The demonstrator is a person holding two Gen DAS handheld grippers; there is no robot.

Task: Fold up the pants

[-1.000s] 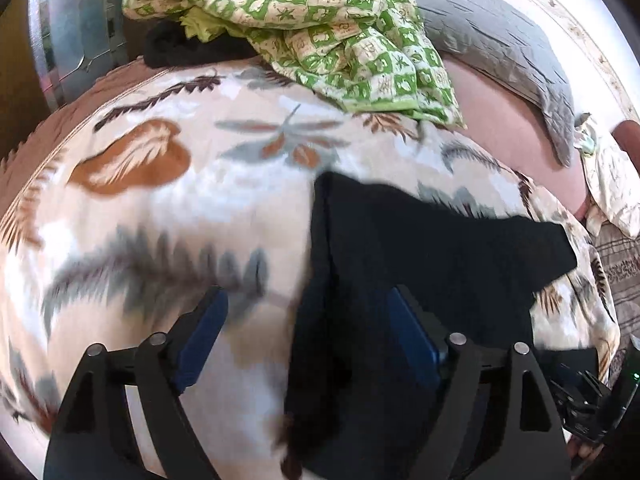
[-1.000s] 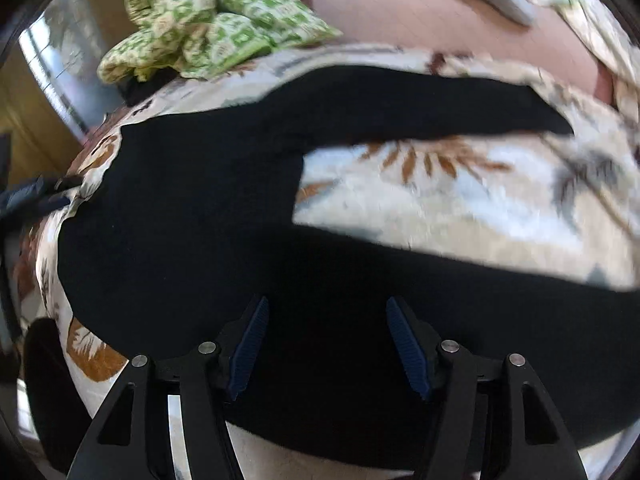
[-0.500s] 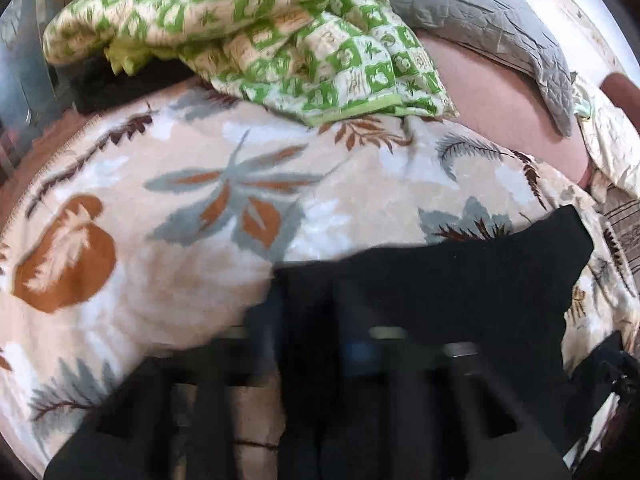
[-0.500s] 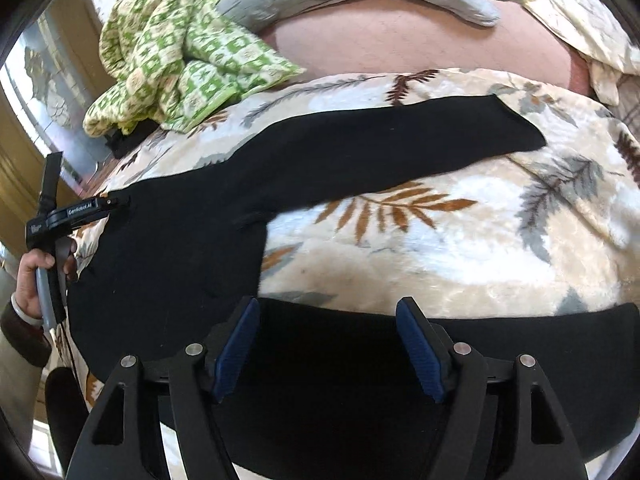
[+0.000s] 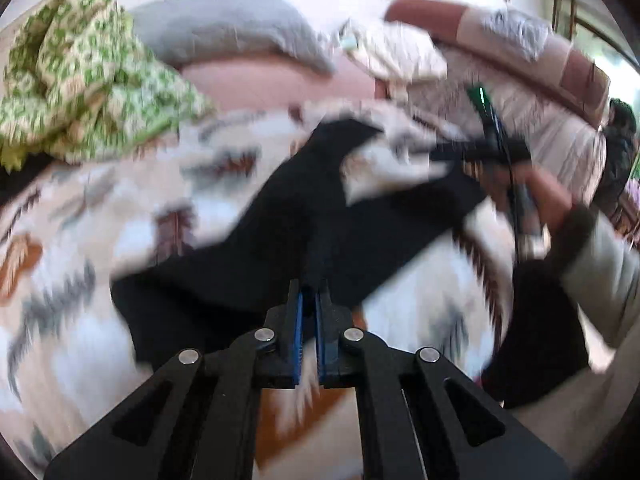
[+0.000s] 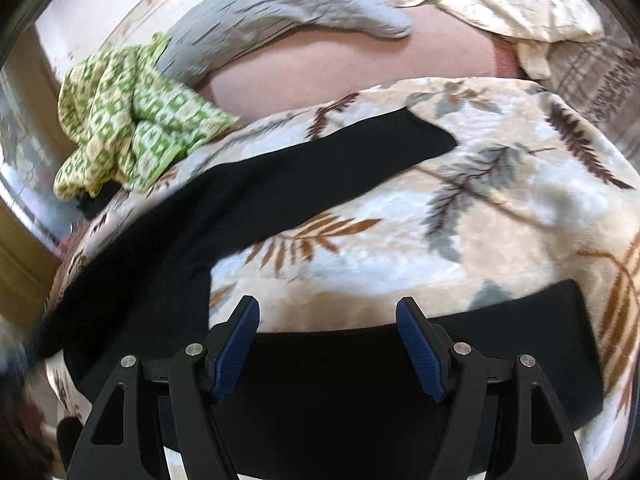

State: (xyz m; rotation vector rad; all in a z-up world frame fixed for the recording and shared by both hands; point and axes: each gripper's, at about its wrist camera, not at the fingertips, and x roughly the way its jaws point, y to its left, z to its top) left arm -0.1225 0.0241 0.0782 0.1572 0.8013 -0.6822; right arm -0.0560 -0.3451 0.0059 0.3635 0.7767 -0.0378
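Observation:
Black pants (image 6: 256, 208) lie spread on a leaf-print blanket (image 6: 500, 208), one leg running up to the right, the other leg (image 6: 500, 344) across the bottom under my right gripper. They also show in the blurred left wrist view (image 5: 304, 224). My left gripper (image 5: 309, 304) is shut on the pants' near edge, a fold of black cloth pinched between its blue pads. My right gripper (image 6: 328, 320) is open and empty above the near leg; it also shows in the left wrist view (image 5: 496, 148), held in a hand.
A green checked cloth (image 6: 124, 120) lies bunched at the far left. A grey pillow (image 6: 272, 12) and a cream pillow (image 6: 520, 0) lie at the head of the bed over a pink sheet (image 6: 340, 68).
My left gripper went from open to shut on the pants' edge and swung to face right. My right gripper drew back toward the near leg and stayed open.

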